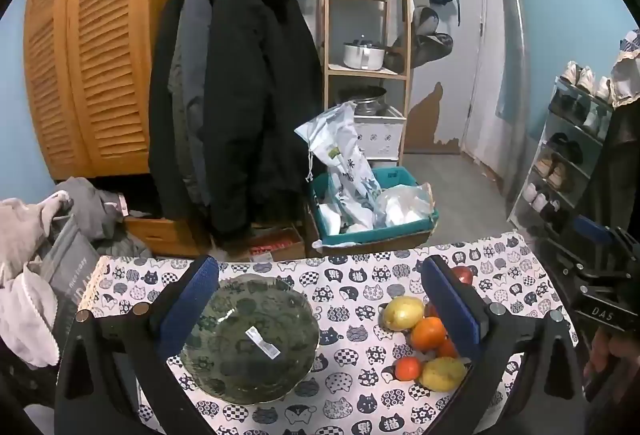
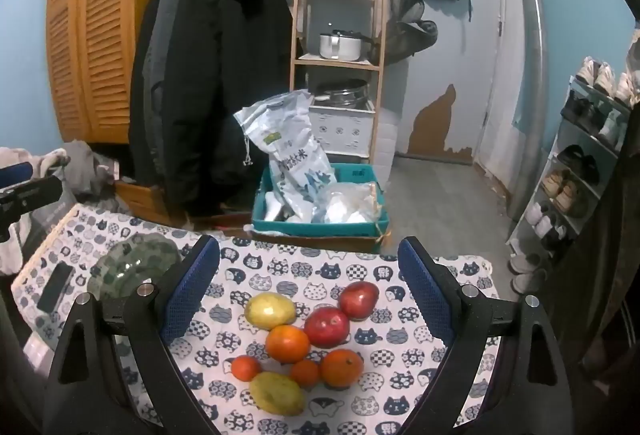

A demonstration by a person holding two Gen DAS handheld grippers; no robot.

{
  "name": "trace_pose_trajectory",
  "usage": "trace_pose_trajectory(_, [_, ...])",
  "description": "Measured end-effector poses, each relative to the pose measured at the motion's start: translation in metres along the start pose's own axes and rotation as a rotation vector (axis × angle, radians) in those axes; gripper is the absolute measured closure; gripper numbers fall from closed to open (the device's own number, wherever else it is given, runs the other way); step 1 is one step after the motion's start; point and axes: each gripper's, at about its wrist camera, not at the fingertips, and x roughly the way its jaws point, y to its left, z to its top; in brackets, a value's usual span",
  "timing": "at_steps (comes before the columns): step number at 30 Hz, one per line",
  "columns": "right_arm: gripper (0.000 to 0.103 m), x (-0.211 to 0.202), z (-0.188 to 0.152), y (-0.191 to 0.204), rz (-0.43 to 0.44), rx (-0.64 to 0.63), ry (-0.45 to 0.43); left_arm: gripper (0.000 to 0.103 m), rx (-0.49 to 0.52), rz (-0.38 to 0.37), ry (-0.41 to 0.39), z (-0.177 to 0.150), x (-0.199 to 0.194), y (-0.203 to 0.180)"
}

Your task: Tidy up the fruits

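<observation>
Left gripper (image 1: 320, 315): spread wide, holding nothing, over glass bowl (image 1: 250, 341).
Right gripper (image 2: 308, 299): spread wide, holding nothing, over fruit pile (image 2: 304, 343).
Fruit: mid-table, near right edge.
Tablecloth (image 2: 400, 375): bare between bowl and fruit.

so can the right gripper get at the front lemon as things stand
Probably yes. The right gripper is open, and the front lemon lies uncovered at the near edge of the pile, touching only small oranges behind it.

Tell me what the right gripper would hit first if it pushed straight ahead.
Probably the fruit pile: the large orange and near red apple sit centred between the right gripper's open jaws, though depth is unclear.
</observation>
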Motion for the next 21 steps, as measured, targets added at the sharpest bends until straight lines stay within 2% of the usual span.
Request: trace_pose_trajectory(21, [0.014, -0.002, 0.0009, 0.0037, 0.002, 0.0, -0.009, 0.001, 0.017, 0.013, -0.025, 0.0062, -0.0036, -0.0039])
